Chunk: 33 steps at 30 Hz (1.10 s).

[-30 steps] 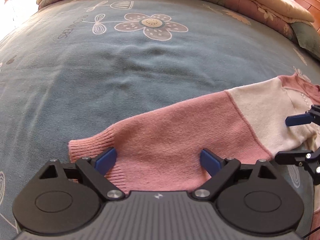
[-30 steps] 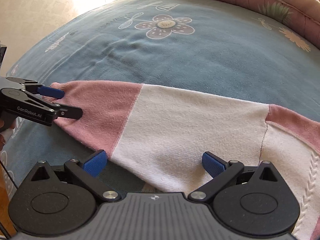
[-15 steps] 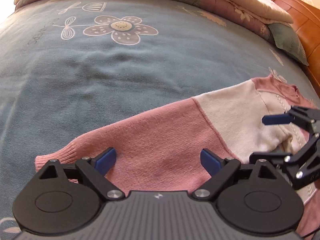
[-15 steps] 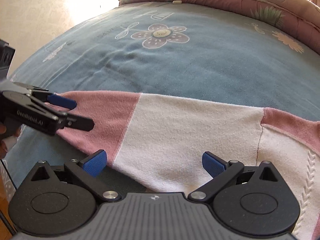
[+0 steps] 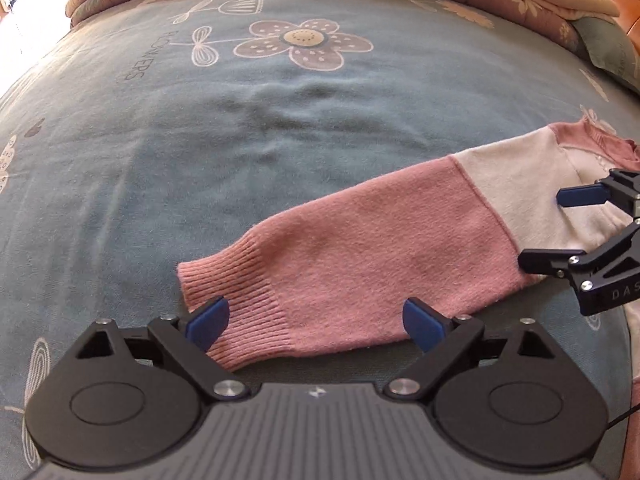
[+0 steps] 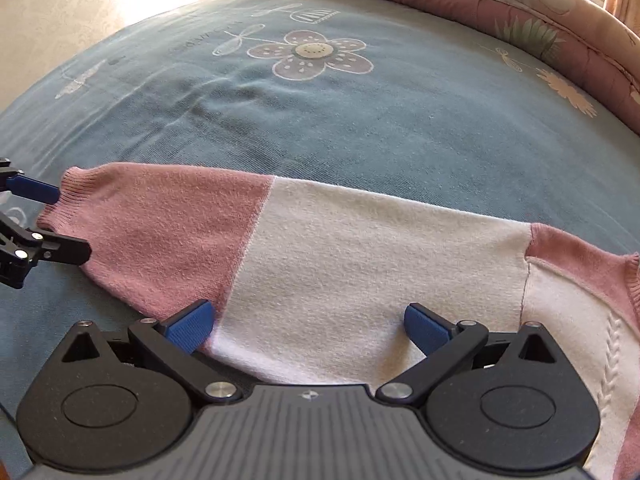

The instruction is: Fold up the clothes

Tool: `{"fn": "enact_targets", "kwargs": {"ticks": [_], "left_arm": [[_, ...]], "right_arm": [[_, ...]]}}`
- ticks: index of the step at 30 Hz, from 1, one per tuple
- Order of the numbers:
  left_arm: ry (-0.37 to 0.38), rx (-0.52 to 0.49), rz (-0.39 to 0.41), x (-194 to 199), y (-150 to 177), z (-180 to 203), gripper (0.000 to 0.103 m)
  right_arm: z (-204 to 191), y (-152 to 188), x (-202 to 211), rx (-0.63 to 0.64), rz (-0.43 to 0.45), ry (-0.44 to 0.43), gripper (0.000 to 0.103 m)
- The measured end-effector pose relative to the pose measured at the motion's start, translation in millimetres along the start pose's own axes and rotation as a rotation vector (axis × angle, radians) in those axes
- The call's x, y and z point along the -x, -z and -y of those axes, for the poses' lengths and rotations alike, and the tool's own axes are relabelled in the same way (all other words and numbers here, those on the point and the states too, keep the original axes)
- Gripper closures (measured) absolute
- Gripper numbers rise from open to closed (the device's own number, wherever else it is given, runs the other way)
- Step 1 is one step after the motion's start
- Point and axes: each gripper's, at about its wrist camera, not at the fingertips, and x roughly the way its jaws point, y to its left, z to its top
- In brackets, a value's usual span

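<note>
A pink and white knit sweater [image 6: 360, 264] lies flat on the bed, one sleeve [image 5: 360, 252] stretched out to the left. My left gripper [image 5: 316, 324] is open over the ribbed pink cuff [image 5: 236, 300], its blue pads on either side of the sleeve end. Over the white upper part of the same sleeve my right gripper [image 6: 308, 326] stands open. In the right wrist view the left gripper [image 6: 48, 220] shows at the cuff; in the left wrist view the right gripper [image 5: 560, 228] shows at the far right. The sweater's body runs out of frame to the right.
A blue-grey bedspread [image 5: 240, 152] with a flower print [image 5: 304, 42] covers the bed. A rolled pink floral quilt [image 6: 480, 4] lies along the far edge. A pillow [image 5: 608, 48] and wooden headboard sit at the far right.
My left gripper has slid left along the sleeve, from the mid pink part to the cuff end. The right gripper has come lower over the white part. Both stay open.
</note>
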Motion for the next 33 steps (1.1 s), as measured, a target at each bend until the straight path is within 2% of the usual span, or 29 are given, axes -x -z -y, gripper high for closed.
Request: {"fn": "enact_targets", "kwargs": {"ticks": [3, 4, 5, 8, 10, 11, 13, 15, 18, 20, 24, 27, 30, 33], "left_arm": [[0.006, -0.061, -0.043, -16.3, 1.1, 9.8, 0.009], [0.002, -0.076, -0.048, -21.5, 3.4, 11.8, 0.003], [0.002, -0.074, -0.042, -22.4, 4.0, 11.7, 0.000], [0.001, -0.036, -0.085, -21.9, -3.9, 9.7, 0.001], [-0.009, -0.037, -0.113, -17.2, -14.2, 13.6, 0.003], [-0.014, -0.050, -0.106, -12.8, -19.9, 17.8, 0.003], [-0.022, -0.065, -0.084, -6.5, -33.4, 29.1, 0.003], [0.013, -0.040, -0.056, -5.4, -48.8, 43.6, 0.003], [0.093, -0.011, -0.017, -14.8, -64.7, 70.2, 0.003], [0.110, -0.026, -0.016, -29.2, -66.3, 87.7, 0.003], [0.103, -0.039, -0.038, -55.3, -65.2, 108.8, 0.003], [0.077, -0.049, -0.036, -62.7, -61.9, 112.3, 0.003], [0.067, -0.078, -0.041, -64.2, -64.4, 112.9, 0.003], [0.072, -0.049, -0.050, -60.3, -69.4, 111.5, 0.003]], "right_arm": [[3.6, 3.1, 0.9, 0.002, -0.012, 0.030, 0.000], [4.7, 4.7, -4.6, -0.009, -0.048, 0.011, 0.000], [5.5, 4.6, -7.3, -0.020, -0.069, -0.019, 0.000], [6.7, -3.9, -3.0, -0.055, -0.063, -0.154, 0.000], [9.5, -13.1, 6.4, -0.068, -0.038, -0.250, 0.000], [10.8, -16.7, 13.0, -0.067, -0.015, -0.259, 0.000], [16.5, -21.3, 29.1, -0.058, 0.036, -0.219, 0.000], [27.8, -18.6, 43.6, -0.076, 0.068, -0.142, 0.000], [54.6, 1.2, 62.6, -0.181, 0.067, -0.012, 0.000], [72.1, 16.8, 73.0, -0.256, 0.056, 0.058, 0.000], [82.7, 47.0, 69.6, -0.356, 0.001, 0.048, 0.000], [73.0, 60.9, 50.6, -0.424, -0.053, -0.035, 0.000], [55.7, 58.2, 42.6, -0.372, -0.067, -0.021, 0.000], [63.2, 58.5, 48.4, -0.378, -0.065, -0.069, 0.000]]}}
